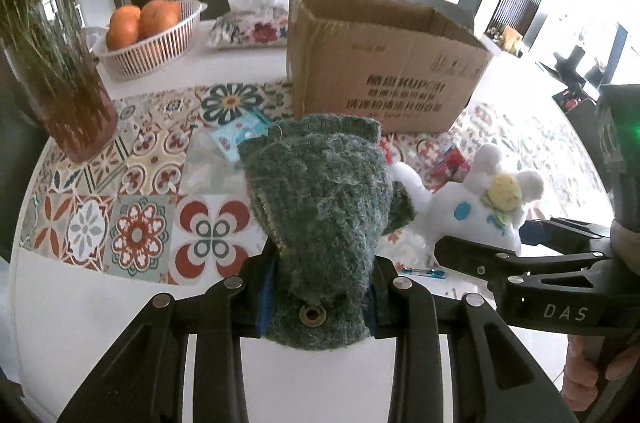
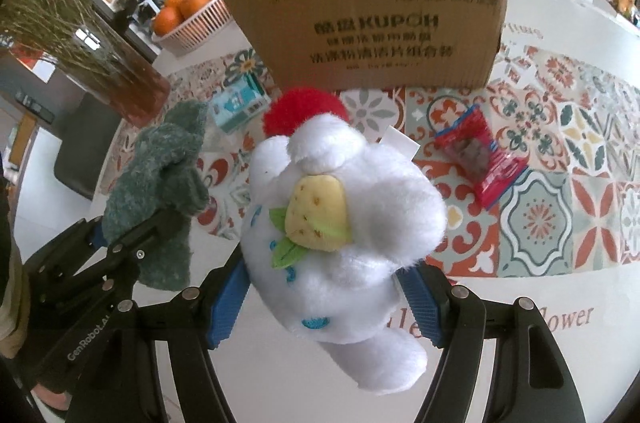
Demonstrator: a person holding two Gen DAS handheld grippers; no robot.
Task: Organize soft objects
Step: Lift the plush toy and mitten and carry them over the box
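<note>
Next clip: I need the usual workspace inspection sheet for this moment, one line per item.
Surface: white table with patterned tile mat.
Job's things: green knit glove; white plush toy; open cardboard box behind.
Clutter: red snack packet, small blue pack, tissue pack, basket of oranges, vase of stems.
Grippers: left gripper shut on glove; right gripper shut on plush.
Cables: nothing seen.
Surroundings: chairs, dark cabinets.
</note>
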